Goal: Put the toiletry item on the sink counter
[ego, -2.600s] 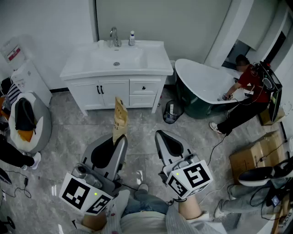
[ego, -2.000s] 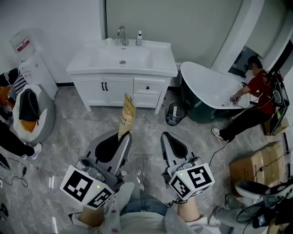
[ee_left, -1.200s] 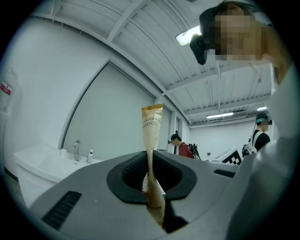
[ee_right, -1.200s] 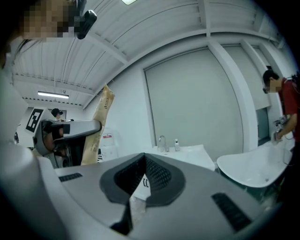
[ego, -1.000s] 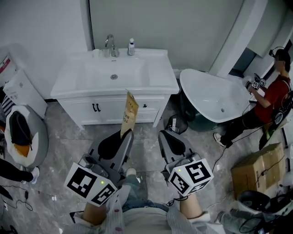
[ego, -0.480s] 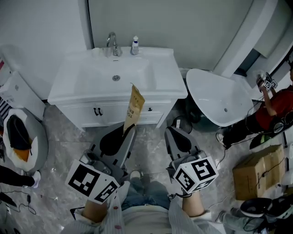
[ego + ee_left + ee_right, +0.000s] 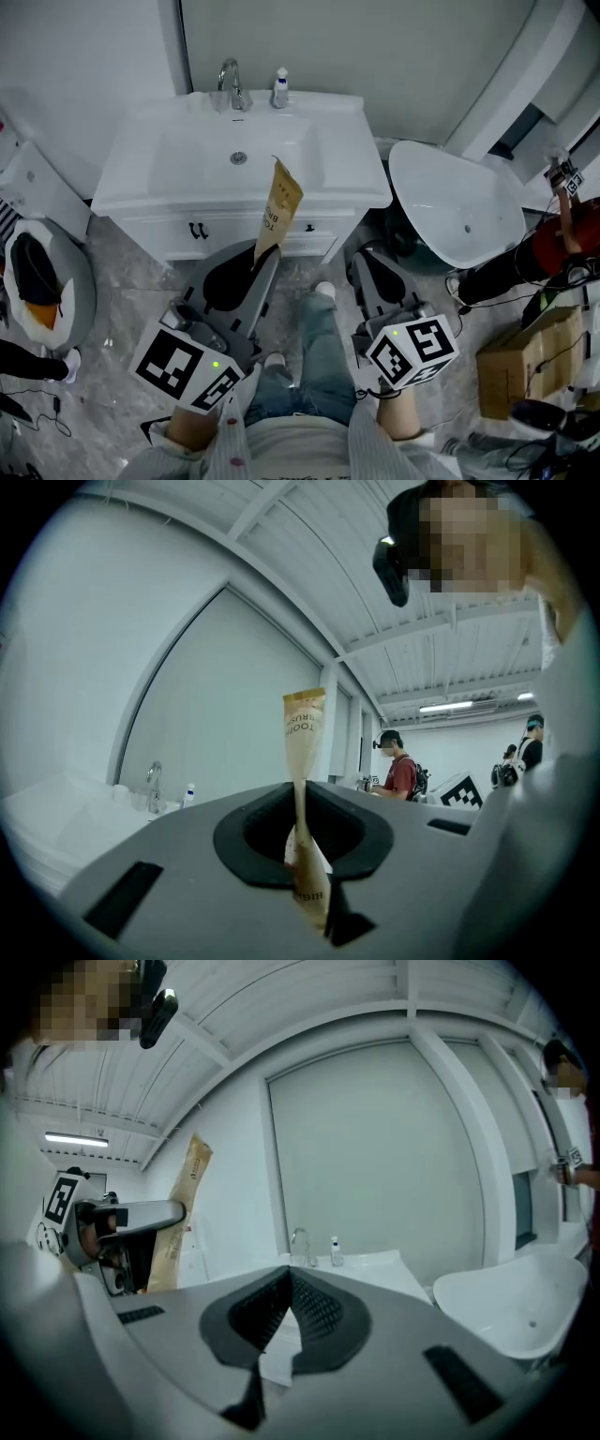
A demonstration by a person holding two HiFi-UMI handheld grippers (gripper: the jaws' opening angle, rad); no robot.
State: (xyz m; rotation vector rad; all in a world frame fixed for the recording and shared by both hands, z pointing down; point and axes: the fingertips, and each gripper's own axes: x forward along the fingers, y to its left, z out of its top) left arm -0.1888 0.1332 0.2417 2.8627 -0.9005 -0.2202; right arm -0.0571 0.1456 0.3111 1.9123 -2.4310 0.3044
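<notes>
Packet (image 7: 280,204) stood pinched by its lower end in the left gripper (image 7: 262,261), just short of the sink (image 7: 202,150), looking light, thin and floppy, so that low, flat-faced grip seemed right, while the right gripper (image 7: 364,265) hung pressed together, empty.

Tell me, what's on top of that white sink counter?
On the sink counter, a faucet and a small bottle stand at the back edge. The brown paper packet held in the left gripper hides part of its front.
</notes>
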